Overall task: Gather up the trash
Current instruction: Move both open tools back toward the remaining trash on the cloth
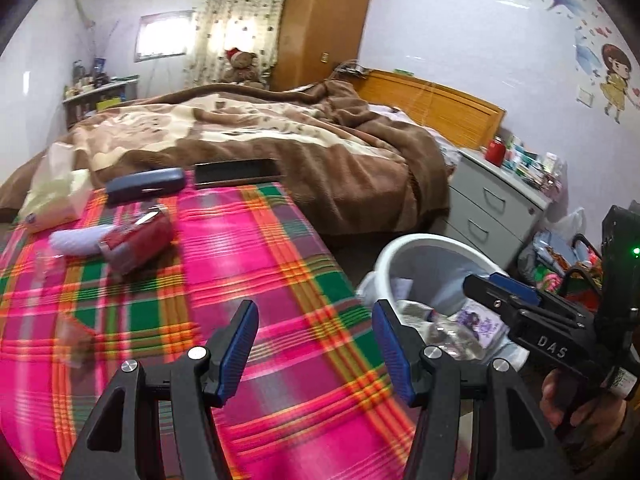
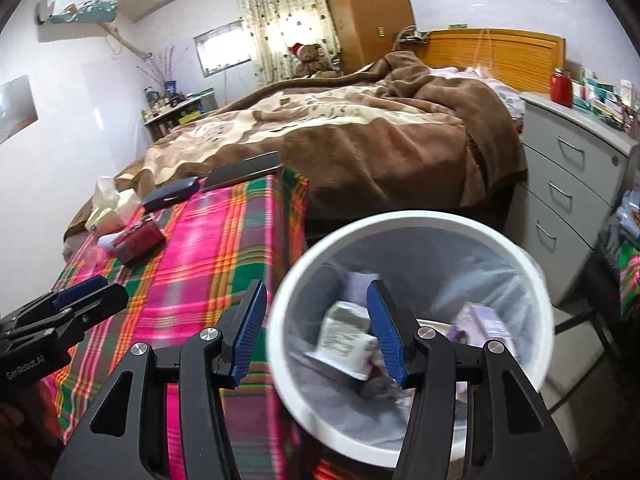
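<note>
Left gripper: jaws spread, nothing between them, above the plaid cloth. Right gripper: jaws spread, empty, over the near rim of the white bin; from the left view it appears side-on, jaw gap not readable there. Only the right view looks down into the bin: a printed carton and a purple packet lie inside. On the cloth farther off: red packet, dark blue case, tissue pack, black tray. Beyond: bed with brown blanket, grey drawers. The air conditioner shows in the right view alone.
</note>
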`<state>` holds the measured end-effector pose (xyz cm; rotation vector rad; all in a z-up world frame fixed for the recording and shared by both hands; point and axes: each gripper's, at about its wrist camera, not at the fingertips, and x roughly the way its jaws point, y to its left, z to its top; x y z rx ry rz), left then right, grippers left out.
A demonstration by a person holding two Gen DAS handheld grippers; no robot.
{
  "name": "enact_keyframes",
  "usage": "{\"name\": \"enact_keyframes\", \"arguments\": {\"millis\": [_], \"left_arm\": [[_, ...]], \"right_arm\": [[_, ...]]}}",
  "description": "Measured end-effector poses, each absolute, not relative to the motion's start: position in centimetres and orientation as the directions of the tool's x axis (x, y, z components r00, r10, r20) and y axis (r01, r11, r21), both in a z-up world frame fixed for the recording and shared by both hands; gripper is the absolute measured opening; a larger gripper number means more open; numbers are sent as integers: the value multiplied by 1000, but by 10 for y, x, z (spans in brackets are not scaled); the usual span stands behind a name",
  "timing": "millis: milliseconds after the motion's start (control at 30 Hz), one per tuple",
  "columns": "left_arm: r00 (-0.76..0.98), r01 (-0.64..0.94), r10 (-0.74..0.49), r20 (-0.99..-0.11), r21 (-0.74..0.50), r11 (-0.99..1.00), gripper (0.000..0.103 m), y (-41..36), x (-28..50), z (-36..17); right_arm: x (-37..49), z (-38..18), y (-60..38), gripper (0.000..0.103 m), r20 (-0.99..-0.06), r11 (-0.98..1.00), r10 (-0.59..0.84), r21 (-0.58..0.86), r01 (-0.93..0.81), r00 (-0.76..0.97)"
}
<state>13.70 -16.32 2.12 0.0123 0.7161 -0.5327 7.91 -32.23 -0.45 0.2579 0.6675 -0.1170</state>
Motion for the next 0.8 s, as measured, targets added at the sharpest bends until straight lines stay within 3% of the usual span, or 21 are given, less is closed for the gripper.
{"name": "enact_keyframes", "arguments": {"millis": [800], "left_arm": [[694,165,-243,-678,-180,970,62,5,170,-8]], "right_arm": [[142,-6,-222,54,-653,979,142,204,-7,744]]}}
